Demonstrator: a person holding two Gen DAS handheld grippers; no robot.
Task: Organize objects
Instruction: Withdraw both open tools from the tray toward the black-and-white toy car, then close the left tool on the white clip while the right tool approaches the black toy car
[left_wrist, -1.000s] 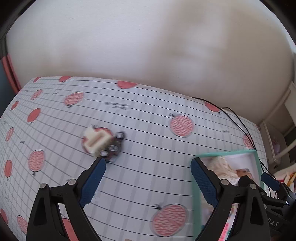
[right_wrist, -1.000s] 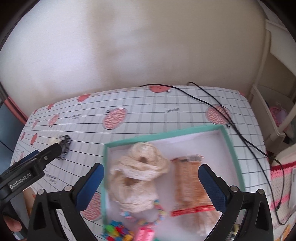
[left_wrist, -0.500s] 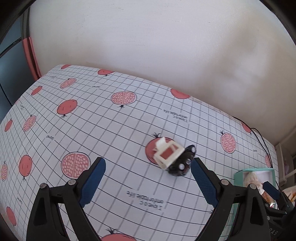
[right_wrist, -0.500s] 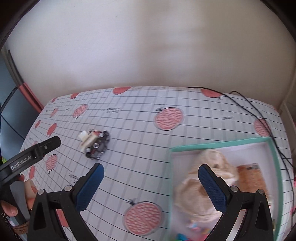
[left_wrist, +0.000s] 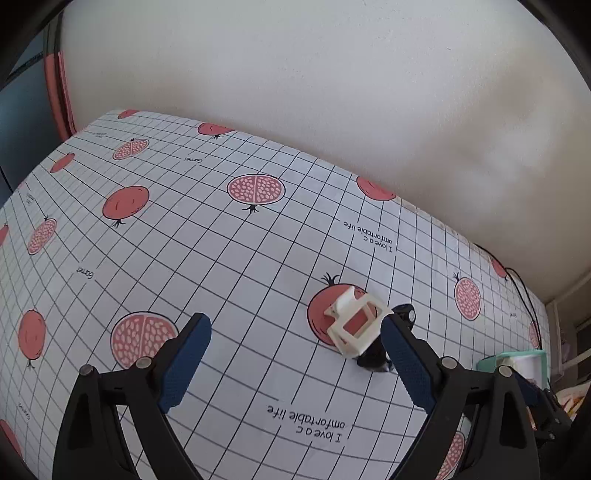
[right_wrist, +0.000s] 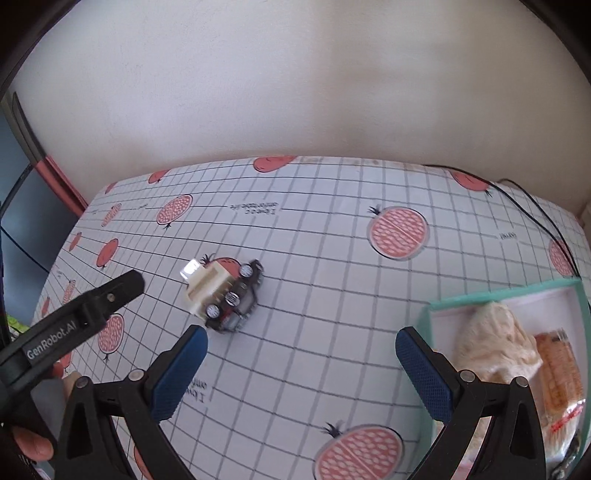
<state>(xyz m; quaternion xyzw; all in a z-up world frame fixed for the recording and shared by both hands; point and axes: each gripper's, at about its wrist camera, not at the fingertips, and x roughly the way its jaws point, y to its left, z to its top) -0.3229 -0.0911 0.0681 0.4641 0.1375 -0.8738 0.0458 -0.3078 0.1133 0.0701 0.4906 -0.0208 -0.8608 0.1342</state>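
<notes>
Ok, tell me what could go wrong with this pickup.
1. The left claw is open but off-centre: its right finger already sits beside the white clip and dark toy, so closing may shove them aside.
2. The two lie pressed together; gripping one could drag or drop the other.

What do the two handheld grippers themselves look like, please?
Both match: the left gripper and right gripper have black angular plastic arms with silver rivets and blue textured finger pads. In the right wrist view, the left one's side reads "GenRobot.AI" in white.
</notes>
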